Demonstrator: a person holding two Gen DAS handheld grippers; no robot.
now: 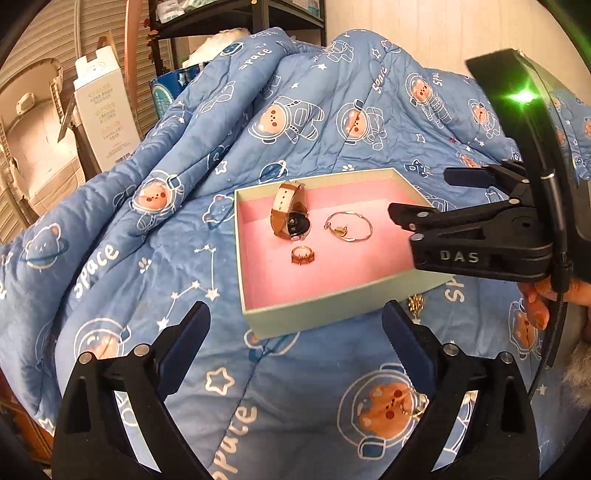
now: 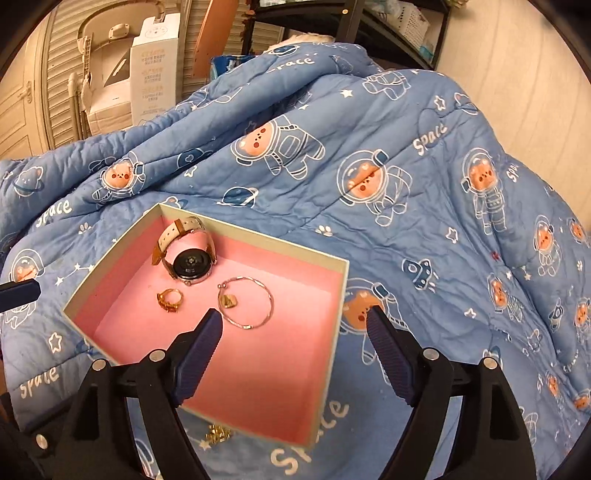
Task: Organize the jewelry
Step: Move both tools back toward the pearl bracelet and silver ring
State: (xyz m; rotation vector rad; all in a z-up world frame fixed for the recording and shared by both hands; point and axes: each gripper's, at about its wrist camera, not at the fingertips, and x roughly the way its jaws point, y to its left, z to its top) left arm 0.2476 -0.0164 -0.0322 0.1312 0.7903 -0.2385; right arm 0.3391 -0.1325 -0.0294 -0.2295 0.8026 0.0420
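A pale green box [image 1: 314, 317] with a pink lining lies on the blue quilt. In it are a brown-strap watch [image 1: 290, 216], a thin gold bangle [image 1: 349, 227] and a gold ring [image 1: 303, 254]. My left gripper [image 1: 295, 321] stands open and empty just short of the box's near wall. My right gripper [image 1: 421, 192] is open at the box's right corner. In the right wrist view, the right gripper [image 2: 295, 328] hangs open and empty over the box [image 2: 258, 236], near the bangle [image 2: 247, 302], the ring [image 2: 170, 299] and the watch [image 2: 188, 254]. A small gold piece [image 2: 218, 434] lies on the quilt outside the box.
The space-print quilt [image 1: 184, 184] is rumpled and rises behind the box. A white carton [image 1: 103, 110] and a dark shelf [image 1: 236, 22] stand at the back left. A person's hand [image 1: 535, 306] holds the right gripper. One left fingertip [image 2: 18, 291] shows at the left edge.
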